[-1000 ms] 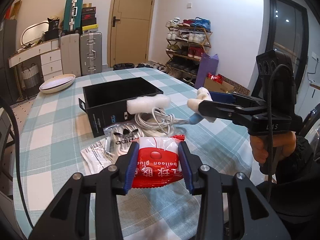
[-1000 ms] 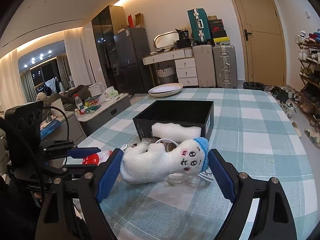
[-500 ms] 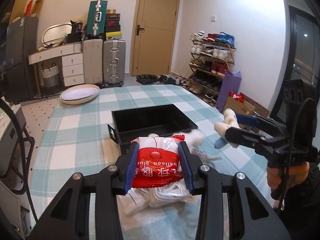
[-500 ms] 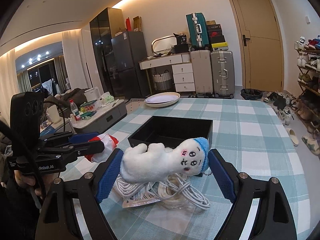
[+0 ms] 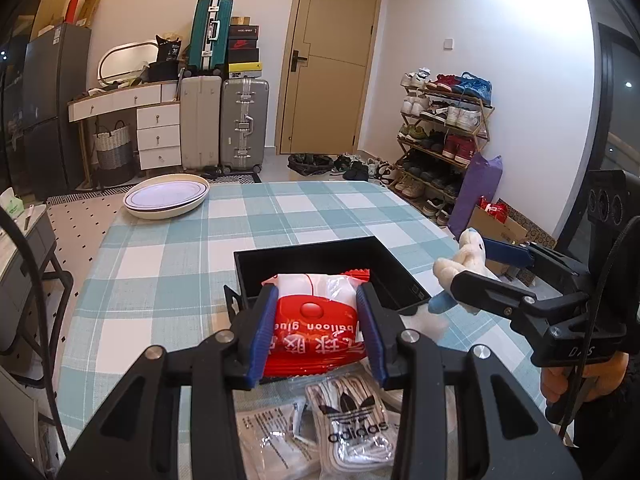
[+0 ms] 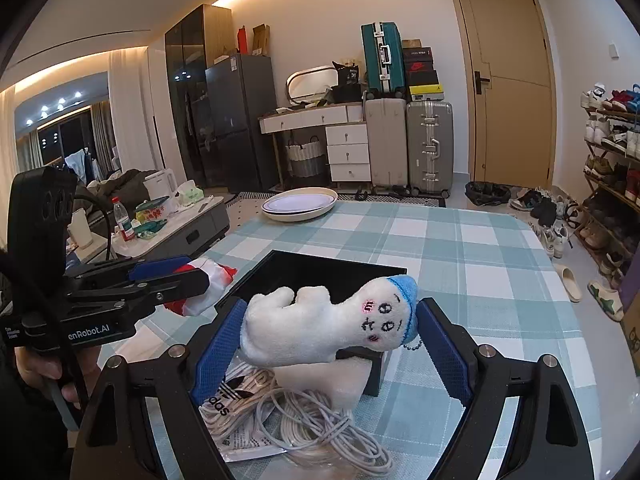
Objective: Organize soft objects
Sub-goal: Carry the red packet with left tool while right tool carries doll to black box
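Above the near edge of the black box point(image 5: 320, 268), the left gripper point(image 5: 316, 328) holds a red and white packet point(image 5: 314, 316) printed "balloon glue". Its blue pads press both sides of the packet, so the jaws stand partly closed around it. To the right, the right gripper point(image 6: 332, 344) carries a white plush toy point(image 6: 324, 324) with a blue cap. This toy lies across the gap and touches both pads, so the jaws stand rather wide but seem to grip it. The box looks empty in the part that shows.

Several things could go wrong, in my judgement. The packet is smooth plastic and held only by its sides; if the grip loosens too early, it may fall on the near wall of the box or on the checked tablecloth point(image 5: 168, 248) instead of inside. The toy is soft, so it can bend and slip out. Both grippers are near each other over the same box, so they may collide if they go down together. Under them on the near side lie a bagged Adidas item point(image 5: 356, 428), a white foam block point(image 6: 324, 380) and a coil of white cable point(image 6: 312, 432). A low gripper could catch a loop of the cable and drag it.
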`<state>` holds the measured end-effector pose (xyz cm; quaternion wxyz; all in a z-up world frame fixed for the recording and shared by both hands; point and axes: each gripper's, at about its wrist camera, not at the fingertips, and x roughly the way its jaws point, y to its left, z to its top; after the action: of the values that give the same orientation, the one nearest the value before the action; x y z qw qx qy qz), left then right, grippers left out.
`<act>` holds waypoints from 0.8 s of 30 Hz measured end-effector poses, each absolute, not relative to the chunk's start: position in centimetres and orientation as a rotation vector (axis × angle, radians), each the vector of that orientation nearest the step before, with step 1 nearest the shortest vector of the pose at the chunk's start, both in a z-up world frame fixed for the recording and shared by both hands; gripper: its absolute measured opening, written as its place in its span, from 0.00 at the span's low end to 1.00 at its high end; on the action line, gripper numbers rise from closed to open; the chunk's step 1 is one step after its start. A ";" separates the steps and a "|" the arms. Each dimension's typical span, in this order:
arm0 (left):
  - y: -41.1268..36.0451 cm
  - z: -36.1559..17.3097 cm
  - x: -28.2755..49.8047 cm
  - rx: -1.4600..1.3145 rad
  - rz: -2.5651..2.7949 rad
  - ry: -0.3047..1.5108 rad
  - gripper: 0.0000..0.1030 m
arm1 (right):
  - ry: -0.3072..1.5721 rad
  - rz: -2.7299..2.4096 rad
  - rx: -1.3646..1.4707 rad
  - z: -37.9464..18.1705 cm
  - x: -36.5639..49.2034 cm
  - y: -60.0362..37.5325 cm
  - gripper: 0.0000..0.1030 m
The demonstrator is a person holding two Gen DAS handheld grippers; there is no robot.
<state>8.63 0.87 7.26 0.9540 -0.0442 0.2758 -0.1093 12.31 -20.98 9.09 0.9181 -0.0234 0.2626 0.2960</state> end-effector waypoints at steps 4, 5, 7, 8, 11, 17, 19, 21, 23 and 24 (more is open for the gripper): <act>0.8 6.8 10.2 -0.100 -0.227 0.570 0.38 | 0.552 0.611 -0.072 8.6 13.6 -20.3 0.85; 0.7 6.7 10.6 -0.096 -0.224 0.571 0.38 | 0.554 0.615 -0.075 8.5 14.0 -20.1 0.85; 0.3 6.5 11.3 -0.088 -0.221 0.575 0.38 | 0.561 0.619 -0.085 8.2 14.9 -19.9 0.85; 0.2 6.3 11.7 -0.084 -0.218 0.581 0.38 | 0.568 0.620 -0.091 8.0 15.2 -19.7 0.85; -0.1 6.1 12.7 -0.075 -0.215 0.584 0.38 | 0.589 0.622 -0.106 7.2 16.4 -19.4 0.85; -0.1 5.4 14.4 -0.057 -0.209 0.607 0.38 | 0.625 0.613 -0.127 6.1 18.8 -19.1 0.85; 0.0 5.1 14.9 -0.056 -0.206 0.616 0.38 | 0.633 0.611 -0.132 5.9 19.5 -19.0 0.85; 0.2 4.9 15.2 -0.059 -0.203 0.623 0.38 | 0.636 0.606 -0.143 5.8 19.9 -19.0 0.85; 0.4 4.6 15.5 -0.065 -0.204 0.632 0.38 | 0.640 0.600 -0.145 5.7 20.2 -19.0 0.85; 0.4 4.5 15.7 -0.066 -0.204 0.637 0.38 | 0.642 0.598 -0.147 5.6 20.3 -19.0 0.85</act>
<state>15.67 0.42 4.51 0.9441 -0.0325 0.3124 -0.0999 20.34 -19.04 5.61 0.9028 -0.0709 0.3106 0.2890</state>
